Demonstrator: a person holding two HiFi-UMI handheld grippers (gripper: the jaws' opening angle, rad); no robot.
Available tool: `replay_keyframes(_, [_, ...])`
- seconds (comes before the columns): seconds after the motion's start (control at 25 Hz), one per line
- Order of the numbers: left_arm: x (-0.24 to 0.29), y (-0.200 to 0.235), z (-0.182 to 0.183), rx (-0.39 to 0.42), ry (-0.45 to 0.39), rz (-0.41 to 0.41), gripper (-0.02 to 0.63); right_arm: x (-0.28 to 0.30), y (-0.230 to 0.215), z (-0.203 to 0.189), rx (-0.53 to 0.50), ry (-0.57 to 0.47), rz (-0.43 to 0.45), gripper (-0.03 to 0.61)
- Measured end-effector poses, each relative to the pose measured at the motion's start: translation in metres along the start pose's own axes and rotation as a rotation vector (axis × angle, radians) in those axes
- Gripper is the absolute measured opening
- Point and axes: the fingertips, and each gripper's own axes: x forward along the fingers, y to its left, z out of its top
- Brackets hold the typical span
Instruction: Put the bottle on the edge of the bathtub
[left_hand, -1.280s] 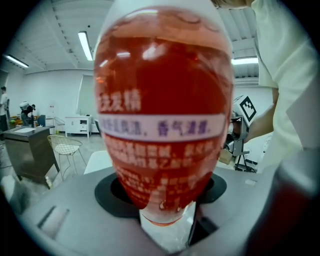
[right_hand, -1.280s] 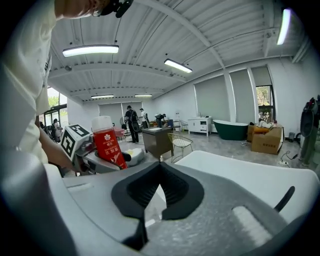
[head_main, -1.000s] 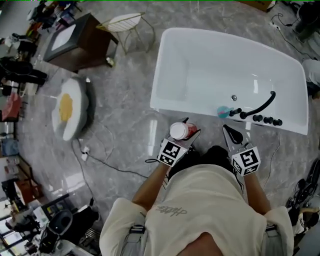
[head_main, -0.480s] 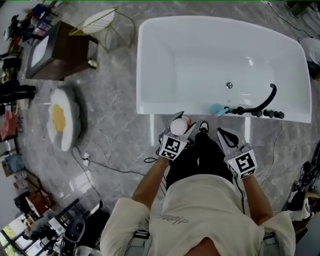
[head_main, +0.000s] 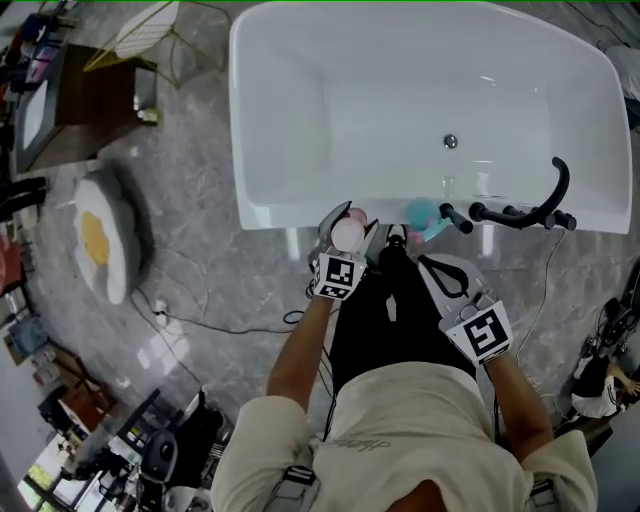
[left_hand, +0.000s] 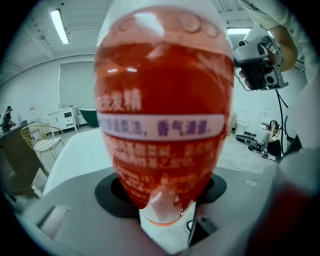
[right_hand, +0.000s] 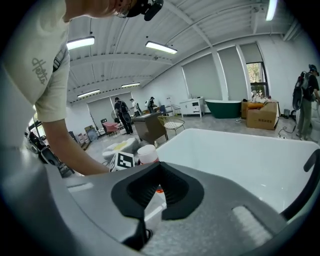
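A red bottle (head_main: 348, 234) with a pale cap stands upright between the jaws of my left gripper (head_main: 351, 223), which is shut on it. It hangs right at the near rim of the white bathtub (head_main: 290, 212). In the left gripper view the bottle (left_hand: 162, 115) fills most of the picture, red with a white label band. My right gripper (head_main: 432, 266) is lower and to the right, shut and holding nothing. In the right gripper view its black pads (right_hand: 172, 192) meet, and the bottle's cap (right_hand: 147, 153) shows beyond them beside the tub (right_hand: 240, 160).
A black faucet with a hose (head_main: 520, 212) and a teal object (head_main: 425, 215) sit on the tub's near rim at the right. On the floor to the left are an egg-shaped cushion (head_main: 98, 240), a dark cabinet (head_main: 75, 105), a wire chair (head_main: 150, 30) and a cable (head_main: 220, 325).
The person has stepped closer to the tub. The left gripper has carried the bottle forward to the near rim, and the right gripper has followed.
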Motion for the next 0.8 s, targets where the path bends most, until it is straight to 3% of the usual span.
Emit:
replay_keyframes(0.2, [0.018, -0.002, -0.022, -0.019, 0.035, -0.020, 0.298, -0.004, -0.002, -0.012, -0.065, 0.073, 0.031, 0.000])
replay_keyframes(0.44, [0.026, -0.004, -0.035, -0.018, 0.057, -0.023, 0.299, -0.001, -0.009, -0.021, -0.041, 0.098, 0.030, 0.000])
replay_keyframes(0.8, [0.031, 0.002, -0.037, 0.006, -0.003, -0.019, 0.304, 0.003, 0.000, -0.028, -0.057, 0.132, 0.048, 0.000])
